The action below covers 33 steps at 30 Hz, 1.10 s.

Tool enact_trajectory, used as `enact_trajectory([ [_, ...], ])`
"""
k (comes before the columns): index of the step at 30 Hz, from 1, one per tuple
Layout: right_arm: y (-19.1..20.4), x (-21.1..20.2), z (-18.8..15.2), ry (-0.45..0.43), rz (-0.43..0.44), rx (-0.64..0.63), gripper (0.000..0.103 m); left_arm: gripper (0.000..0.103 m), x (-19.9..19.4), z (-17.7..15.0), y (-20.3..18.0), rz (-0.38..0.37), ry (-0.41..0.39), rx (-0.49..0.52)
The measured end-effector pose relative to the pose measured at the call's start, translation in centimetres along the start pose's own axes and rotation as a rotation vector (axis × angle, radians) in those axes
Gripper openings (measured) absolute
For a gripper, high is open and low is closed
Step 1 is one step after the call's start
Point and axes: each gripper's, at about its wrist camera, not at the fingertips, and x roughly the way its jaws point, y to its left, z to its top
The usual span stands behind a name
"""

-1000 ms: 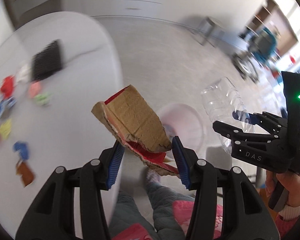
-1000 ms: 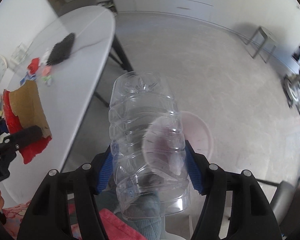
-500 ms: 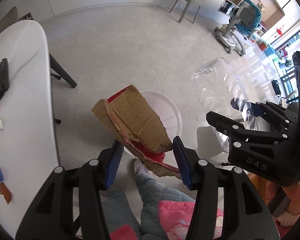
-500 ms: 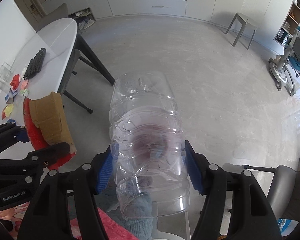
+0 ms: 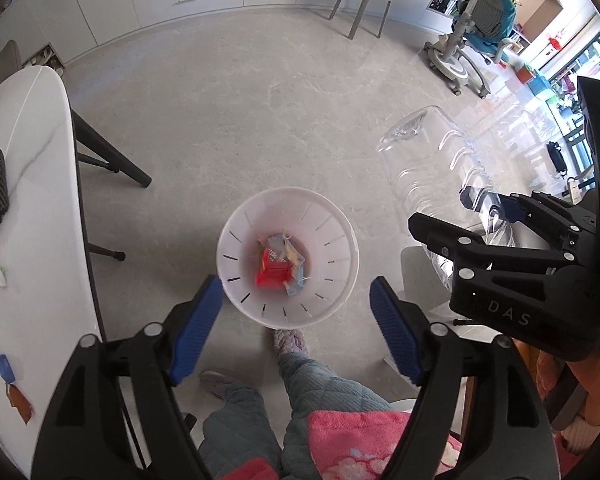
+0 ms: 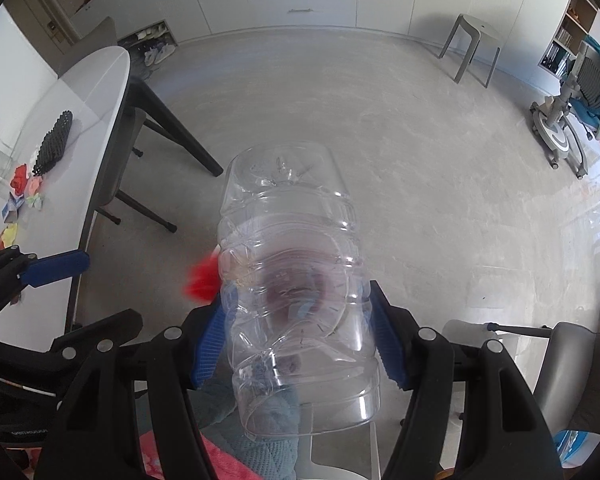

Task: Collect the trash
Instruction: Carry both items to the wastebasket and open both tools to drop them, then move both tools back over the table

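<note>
A white round trash bin (image 5: 342, 216) stands on the floor right below my left gripper (image 5: 296, 326), which is open and empty. Red cardboard (image 5: 272, 274) and other scraps lie at the bin's bottom. My right gripper (image 6: 300, 344) is shut on a clear plastic bottle (image 6: 292, 256) and holds it beside the bin; the bottle also shows in the left wrist view (image 5: 432, 168). A red blur (image 6: 202, 280) shows left of the bottle. The bin is seen only dimly through the bottle in the right wrist view.
A white table (image 5: 40, 220) stands at the left with coloured paper scraps (image 6: 20, 184) and a black mat (image 6: 54, 144). The person's legs (image 5: 292, 392) are below the bin. A grey stool (image 6: 472, 46), a chair (image 5: 476, 36) and cabinets stand farther off.
My left gripper opened and the red-backed cardboard dropped into the bin. Both grippers swung from the table to over the bin. The right gripper still holds the bottle.
</note>
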Motion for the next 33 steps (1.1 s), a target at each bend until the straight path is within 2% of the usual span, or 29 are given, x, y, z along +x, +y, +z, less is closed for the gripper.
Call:
enact_trajectory([
  [7,0.6,0.2,0.1,0.009,0.002,-0.013,0.066,0.079,-1.0,-0.2,1.0,0.013,-0.012,-0.03],
  [15,2.8,1.0,0.2,0.024,0.019,-0.055,0.066,0.083,-4.0,-0.8,3.6,0.089,-0.068,-0.102],
  [18,3.9,1.4,0.1,0.031,0.024,-0.068,0.066,0.09,-5.2,-1.4,4.8,0.101,-0.089,-0.123],
  [23,5.3,2.2,0.1,0.047,0.027,-0.081,0.066,0.091,-6.3,-2.4,6.5,0.122,-0.11,-0.148],
  [25,6.0,2.6,0.1,0.059,0.02,-0.085,0.072,0.091,-6.5,-2.9,7.1,0.128,-0.114,-0.16],
  [27,6.6,2.8,0.3,0.055,-0.005,-0.083,0.088,0.091,-7.0,-3.2,7.8,0.135,-0.116,-0.17],
  [30,7.6,2.6,0.6,0.046,-0.009,-0.088,0.096,0.091,-7.4,-3.6,8.5,0.155,-0.13,-0.171],
  [33,8.7,2.2,1.2,0.031,-0.012,-0.095,0.098,0.091,-7.9,-4.4,9.6,0.17,-0.139,-0.178],
])
